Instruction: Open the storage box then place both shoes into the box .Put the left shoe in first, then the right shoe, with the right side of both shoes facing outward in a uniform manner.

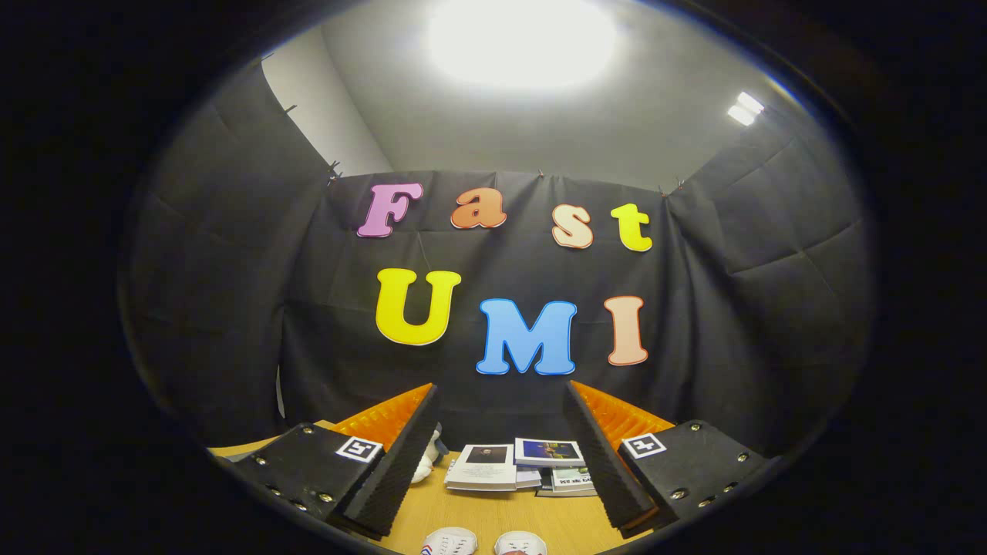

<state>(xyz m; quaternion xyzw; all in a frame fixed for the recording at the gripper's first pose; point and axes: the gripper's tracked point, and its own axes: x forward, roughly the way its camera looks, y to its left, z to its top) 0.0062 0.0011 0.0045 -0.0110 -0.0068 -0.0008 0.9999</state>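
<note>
Between my two fingers, near me on the wooden worktop (463, 509), the toes of two white shoes (449, 541) peek up side by side; the left one shows a bit of coloured trim at its toe, and the right shoe (520, 543) sits just beside it, a small gap apart. My tongs (497, 462) stand wide open, gripping nothing, with the fingers spread to either side and tilted upward toward the far wall. Farther along the worktop, beyond the shoes and still between the fingers, lies a stack of books (524, 466) or booklets, several overlapping, their covers facing up. Just behind my left finger (401, 455), a small white object (428, 461) pokes out, partly hidden, so I cannot tell what it is. Overhead, a bright ceiling lamp (520, 42) glares down, and a smaller light (744, 108) glows off to the right.
</note>
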